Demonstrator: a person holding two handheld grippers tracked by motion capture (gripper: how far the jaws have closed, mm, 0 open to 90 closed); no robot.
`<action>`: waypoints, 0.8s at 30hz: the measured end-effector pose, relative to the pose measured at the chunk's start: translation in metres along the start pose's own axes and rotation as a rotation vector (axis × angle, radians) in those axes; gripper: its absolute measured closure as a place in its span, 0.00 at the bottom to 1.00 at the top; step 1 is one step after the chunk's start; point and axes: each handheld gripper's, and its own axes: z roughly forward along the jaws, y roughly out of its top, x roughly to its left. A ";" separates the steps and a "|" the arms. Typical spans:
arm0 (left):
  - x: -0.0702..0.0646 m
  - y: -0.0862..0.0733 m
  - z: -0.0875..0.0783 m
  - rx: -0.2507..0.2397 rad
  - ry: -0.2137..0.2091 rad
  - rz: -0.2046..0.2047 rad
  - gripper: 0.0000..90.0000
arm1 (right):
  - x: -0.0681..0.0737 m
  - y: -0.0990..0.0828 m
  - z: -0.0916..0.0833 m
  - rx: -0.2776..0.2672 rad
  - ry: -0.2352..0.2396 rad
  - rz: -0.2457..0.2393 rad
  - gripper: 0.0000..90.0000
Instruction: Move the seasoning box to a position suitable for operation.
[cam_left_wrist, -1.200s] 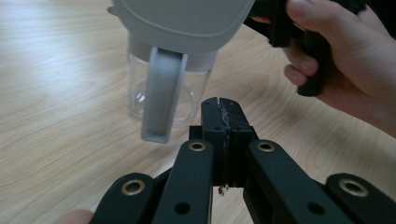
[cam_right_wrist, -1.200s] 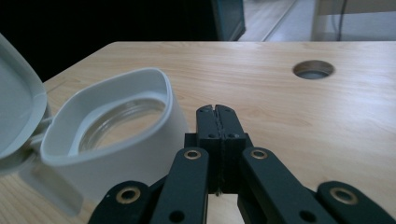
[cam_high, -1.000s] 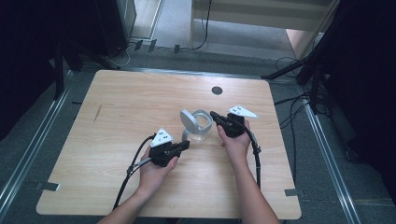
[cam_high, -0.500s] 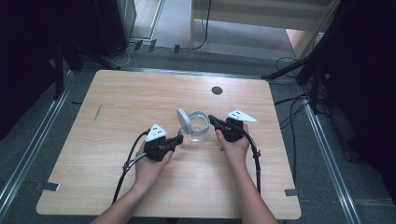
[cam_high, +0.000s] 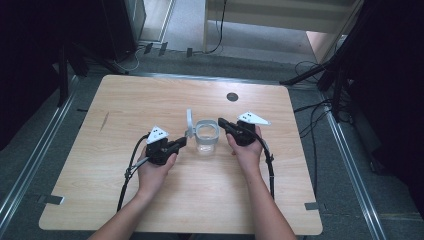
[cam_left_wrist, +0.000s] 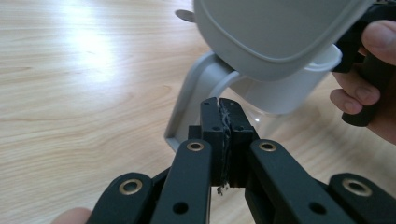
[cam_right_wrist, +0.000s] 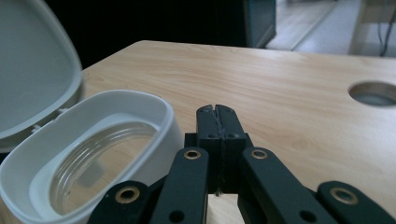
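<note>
A clear jar (cam_high: 206, 136) with a white oval rim stands at the table's middle, and its grey hinged lid (cam_high: 189, 121) is swung open and upright on the jar's left side. My left gripper (cam_high: 183, 142) is shut with nothing in it, its tips just short of the lid's hinge arm (cam_left_wrist: 198, 93). In the left gripper view the lid (cam_left_wrist: 280, 32) hangs over the jar (cam_left_wrist: 289, 91) right ahead of the left gripper (cam_left_wrist: 219, 103). My right gripper (cam_high: 222, 122) is shut, empty, and close to the jar's right rim. In the right gripper view the right gripper (cam_right_wrist: 217, 111) points past the jar (cam_right_wrist: 93, 144).
A round hole (cam_high: 232, 96) is cut in the wooden table (cam_high: 125, 100) behind the jar, and it shows as the hole (cam_right_wrist: 373, 93) in the right gripper view. Cables trail from both grippers toward the table's front edge. Dark stands and a metal frame surround the table.
My left gripper has moved forward toward the lid's hinge. The right gripper has shifted slightly toward the jar's rim. The lid now stands more upright.
</note>
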 end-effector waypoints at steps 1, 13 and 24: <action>0.002 0.001 0.000 0.000 0.004 -0.006 1.00 | 0.001 0.001 0.002 0.001 0.006 -0.015 1.00; 0.021 0.013 0.003 -0.023 0.025 -0.040 0.99 | 0.007 -0.006 -0.002 0.030 0.093 -0.041 1.00; 0.016 -0.007 -0.021 -0.037 0.029 -0.027 0.98 | 0.029 -0.019 -0.009 0.046 0.124 -0.082 1.00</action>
